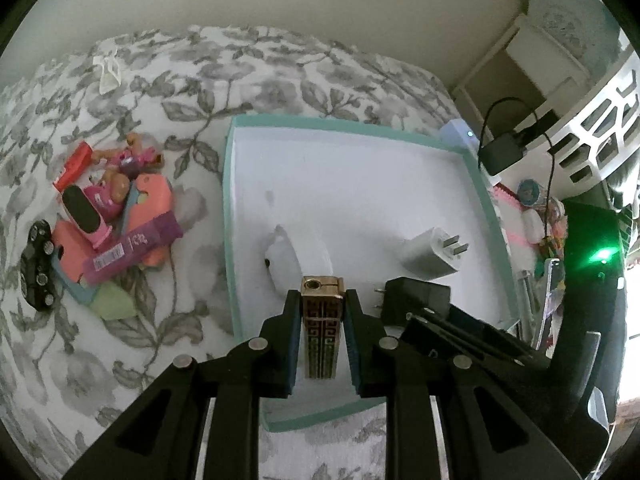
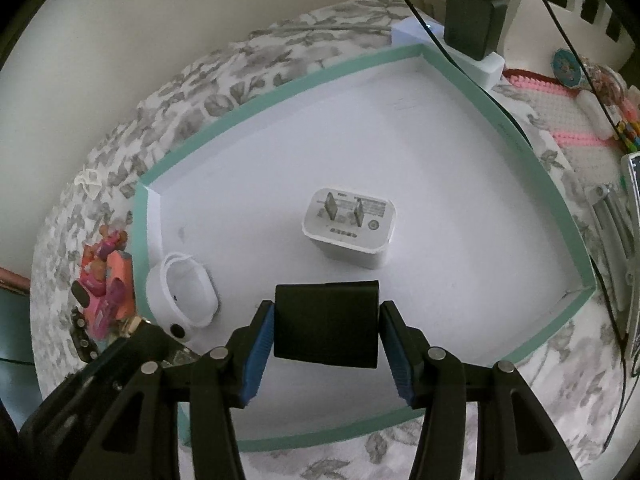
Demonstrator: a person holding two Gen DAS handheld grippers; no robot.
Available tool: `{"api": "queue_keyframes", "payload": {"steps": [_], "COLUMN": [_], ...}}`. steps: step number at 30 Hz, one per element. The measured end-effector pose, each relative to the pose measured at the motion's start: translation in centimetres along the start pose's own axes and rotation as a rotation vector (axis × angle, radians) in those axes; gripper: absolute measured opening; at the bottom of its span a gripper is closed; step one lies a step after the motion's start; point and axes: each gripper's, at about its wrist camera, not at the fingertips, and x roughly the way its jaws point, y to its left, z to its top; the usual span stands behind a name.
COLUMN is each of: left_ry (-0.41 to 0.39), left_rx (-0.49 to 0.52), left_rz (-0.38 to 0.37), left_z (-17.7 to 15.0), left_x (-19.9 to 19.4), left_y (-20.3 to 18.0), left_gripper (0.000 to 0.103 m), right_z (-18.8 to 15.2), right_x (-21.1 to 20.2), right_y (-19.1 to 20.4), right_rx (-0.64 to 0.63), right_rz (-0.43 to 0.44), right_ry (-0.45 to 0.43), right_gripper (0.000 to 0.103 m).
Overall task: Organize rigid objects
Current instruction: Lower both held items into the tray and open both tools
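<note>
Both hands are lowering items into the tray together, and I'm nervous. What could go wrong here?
1. The left tool grips a tall, narrow gold lighter; set on end, it may topple onto the white earbud case just ahead.
2. The right tool holds a black charger right beside the left one, so the two tools could bump inside the teal-rimmed tray.
3. The white charger lies close ahead and could get nudged.
</note>
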Motion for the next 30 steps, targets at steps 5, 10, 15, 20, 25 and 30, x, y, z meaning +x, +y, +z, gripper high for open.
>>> {"api": "queue_keyframes", "payload": {"steps": [5, 10, 15, 20, 25, 30], "left_ry": [0.031, 0.037, 0.046, 0.059, 0.052, 0.009], "left_rx": [-0.037, -0.008, -0.008, -0.016, -0.025, -0.049], "left_rz": [-0.02, 0.016, 0.021, 0.023, 0.028, 0.031], "left_z": [0.1, 0.3, 0.2, 0.2, 0.2, 0.4], "left_x": [0.5, 0.6, 0.6, 0.7, 0.1, -1.3], "left_y": [0.7, 0.0, 0.1, 0.2, 0.5, 1.2], "left_gripper": [0.021, 0.022, 0.021, 0.023, 0.03, 0.044], "right_z": [0.0, -0.1, -0.1, -0.1, 0.0, 0.2], "right_x": [0.2, 0.2, 0.1, 0.0, -0.3, -1.5], "right_y": [0.2, 0.0, 0.0, 0.2, 0.5, 0.7], "right_rx": [-0.017, -0.004, 0.003, -0.011, -0.018, -0.024], "right_rz": [-0.037, -0.032, -0.034, -0.043, -0.039, -0.036], "right_ry": [-0.001, -0.001, 0.0, 0.002, -0.009, -0.048], "right_gripper": [0.057, 0.057, 0.057, 0.058, 0.06, 0.066]}}
